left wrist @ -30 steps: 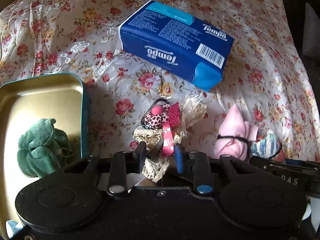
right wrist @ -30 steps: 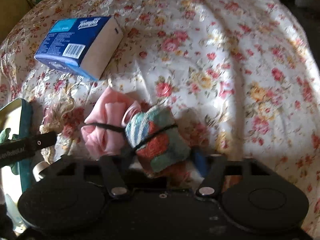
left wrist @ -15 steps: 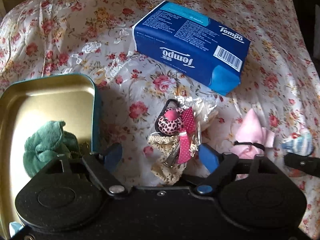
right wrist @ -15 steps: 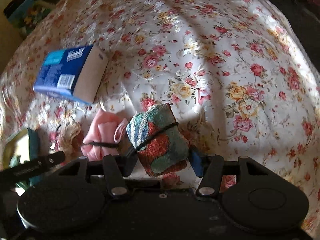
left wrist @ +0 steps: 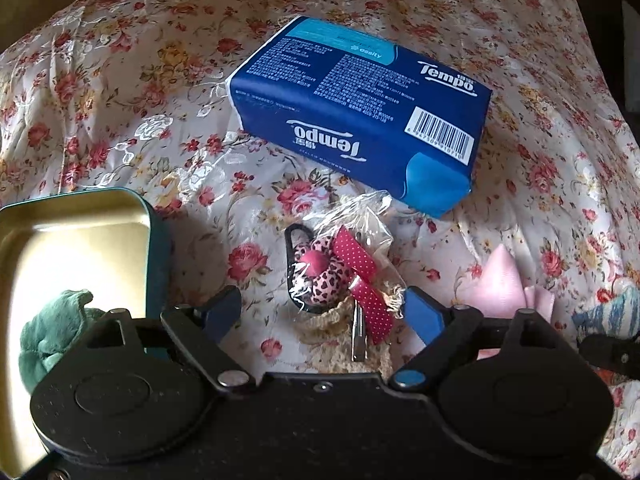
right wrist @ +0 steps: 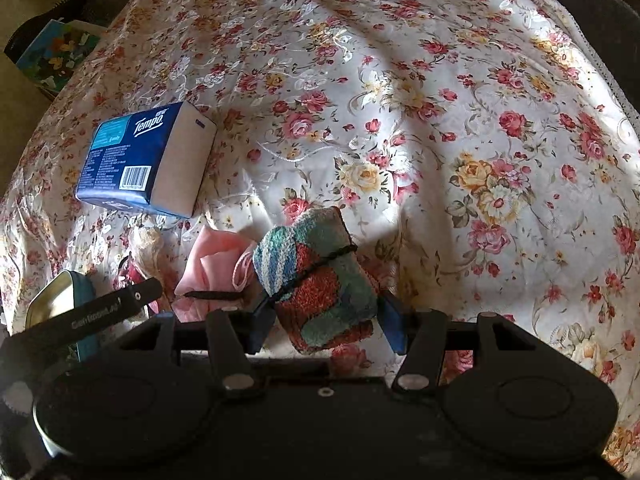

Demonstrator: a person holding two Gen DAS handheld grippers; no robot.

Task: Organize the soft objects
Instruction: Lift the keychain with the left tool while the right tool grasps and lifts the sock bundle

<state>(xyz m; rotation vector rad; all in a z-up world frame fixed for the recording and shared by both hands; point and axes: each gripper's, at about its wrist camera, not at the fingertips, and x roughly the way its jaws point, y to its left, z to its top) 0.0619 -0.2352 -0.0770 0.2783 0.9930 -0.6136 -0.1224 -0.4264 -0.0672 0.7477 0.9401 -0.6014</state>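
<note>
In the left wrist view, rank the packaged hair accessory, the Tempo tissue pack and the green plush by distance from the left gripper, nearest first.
1. Packaged hair accessory: on the cloth between the open fingers of the left gripper.
2. Green plush: in the tin, left.
3. Tempo tissue pack: farther up the floral cloth.

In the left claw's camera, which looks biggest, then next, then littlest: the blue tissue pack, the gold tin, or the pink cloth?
1. Blue tissue pack, biggest.
2. Gold tin, nearly as big, but partly cut off and closer to the camera, so unsure against the pack.
3. Pink cloth, smallest, though half hidden behind the claw.
</note>
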